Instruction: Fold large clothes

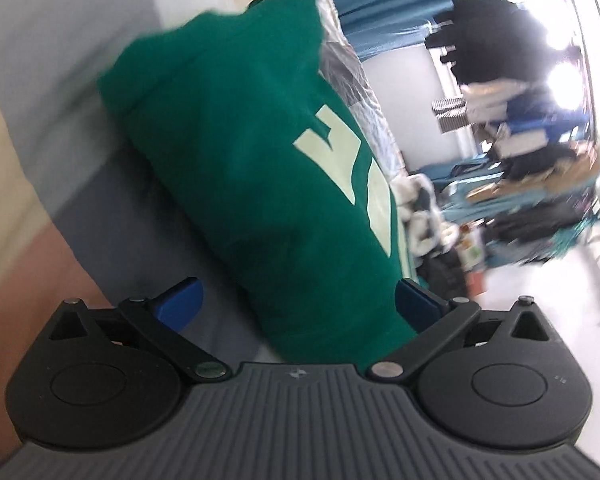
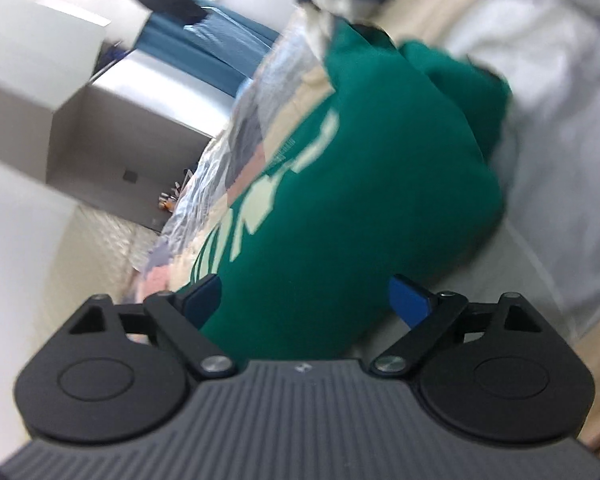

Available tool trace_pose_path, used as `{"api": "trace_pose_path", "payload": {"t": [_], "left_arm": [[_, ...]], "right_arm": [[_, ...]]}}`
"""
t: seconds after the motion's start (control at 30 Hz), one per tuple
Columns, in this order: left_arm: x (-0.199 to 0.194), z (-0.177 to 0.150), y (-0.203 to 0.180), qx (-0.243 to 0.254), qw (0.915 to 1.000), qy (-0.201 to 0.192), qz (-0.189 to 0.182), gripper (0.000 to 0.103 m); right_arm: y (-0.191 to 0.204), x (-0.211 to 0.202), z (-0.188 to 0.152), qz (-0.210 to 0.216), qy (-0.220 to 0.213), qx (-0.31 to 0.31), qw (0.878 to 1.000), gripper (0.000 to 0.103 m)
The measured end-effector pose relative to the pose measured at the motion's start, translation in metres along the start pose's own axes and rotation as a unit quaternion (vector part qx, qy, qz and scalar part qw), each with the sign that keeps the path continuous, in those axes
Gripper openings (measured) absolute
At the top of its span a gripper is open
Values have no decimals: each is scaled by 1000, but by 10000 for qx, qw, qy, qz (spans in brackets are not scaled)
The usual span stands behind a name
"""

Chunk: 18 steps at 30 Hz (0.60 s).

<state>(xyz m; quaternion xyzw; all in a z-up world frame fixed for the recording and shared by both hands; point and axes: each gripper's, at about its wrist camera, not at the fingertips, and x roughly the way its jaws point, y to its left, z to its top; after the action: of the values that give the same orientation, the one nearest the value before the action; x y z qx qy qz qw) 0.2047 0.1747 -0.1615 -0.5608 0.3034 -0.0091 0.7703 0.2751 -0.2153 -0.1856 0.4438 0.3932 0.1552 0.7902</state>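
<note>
A folded green garment (image 1: 236, 152) with pale printed letters lies on a grey sheet (image 1: 60, 80), and both views are tilted and blurred. My left gripper (image 1: 296, 292) is open, its blue pads (image 1: 180, 304) wide apart on either side of the garment's near end. The right-hand pad sits against the cloth and the left-hand one stands clear of it. In the right wrist view the same green garment (image 2: 360, 184) fills the middle. My right gripper (image 2: 304, 284) is also open around its near end. One pad (image 2: 410, 300) is off the cloth and the other is at its edge.
Crinkled clear plastic (image 1: 352, 80) covers bedding beside the garment. Behind it are a teal curtain (image 1: 384, 4) and a cluttered pile of clothes and boxes (image 1: 532, 152). An open cardboard box (image 2: 100, 140) stands at the left in the right wrist view. A pale grey cloth (image 2: 560, 100) lies to the right.
</note>
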Motion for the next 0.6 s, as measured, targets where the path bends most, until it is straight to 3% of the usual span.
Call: {"api": "trace_pose_path", "payload": {"t": [0.1,0.2,0.3,0.47,0.6], "left_arm": [[9,3,20,-645,9972,117,-354,103],[18,4,38,-1249,9905,93,-568,103],[28,5,55,-1851,9775,4,-1013,103],[33,9,79,-2608,9540,-294,-1451,103],[34,8,80,-2651,9538,-427,-1347,103]], "right_arm": [[-18,15,0,98,197,769,9968,93],[-37,35,-1,243,381,1670,9849,93],[-47,51,-1,403,348,2291,9719,94],[-42,56,9,500,-269,2371,9698,94],[-42,60,14,461,-543,2427,9675,94]]}}
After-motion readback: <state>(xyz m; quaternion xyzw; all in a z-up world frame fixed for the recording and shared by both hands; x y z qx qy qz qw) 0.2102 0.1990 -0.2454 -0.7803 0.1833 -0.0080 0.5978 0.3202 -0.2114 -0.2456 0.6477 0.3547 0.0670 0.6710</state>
